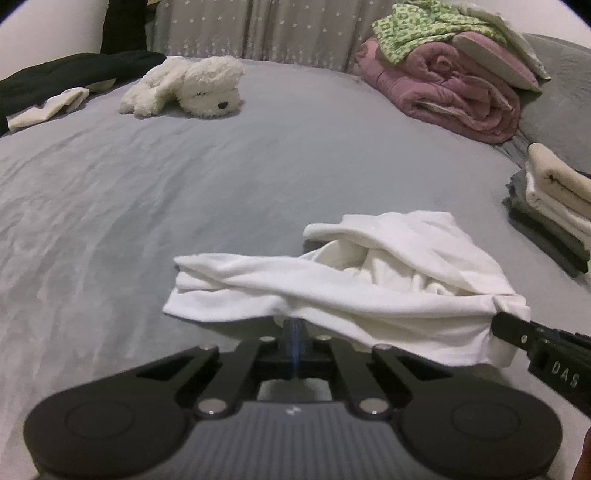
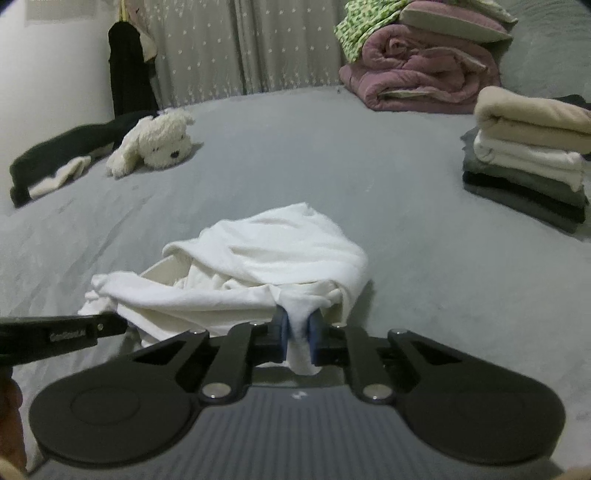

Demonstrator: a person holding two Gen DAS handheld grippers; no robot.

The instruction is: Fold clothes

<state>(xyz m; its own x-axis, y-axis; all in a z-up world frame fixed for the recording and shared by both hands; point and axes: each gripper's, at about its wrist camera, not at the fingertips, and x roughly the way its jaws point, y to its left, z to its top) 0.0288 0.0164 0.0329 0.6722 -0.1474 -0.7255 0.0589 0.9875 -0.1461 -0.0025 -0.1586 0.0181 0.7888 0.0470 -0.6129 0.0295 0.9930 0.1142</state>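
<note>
White garment (image 1: 369,291) bunched on bed (image 1: 184,184), pinched by left hand-held gripper (image 1: 293,325) and right hand-held gripper (image 2: 297,325); folded stack (image 2: 528,162) beside; folding unfinished.

White garment (image 1: 369,280) on a plain grey bed (image 1: 184,184). Cream plush dog (image 1: 192,86), mauve quilt (image 1: 454,99), green-and-white patterned cloth (image 1: 410,29), grey curtain (image 1: 258,29) dotted with small white stars.

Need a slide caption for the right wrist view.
Right gripper pinches a white garment on the grey bed.
</note>
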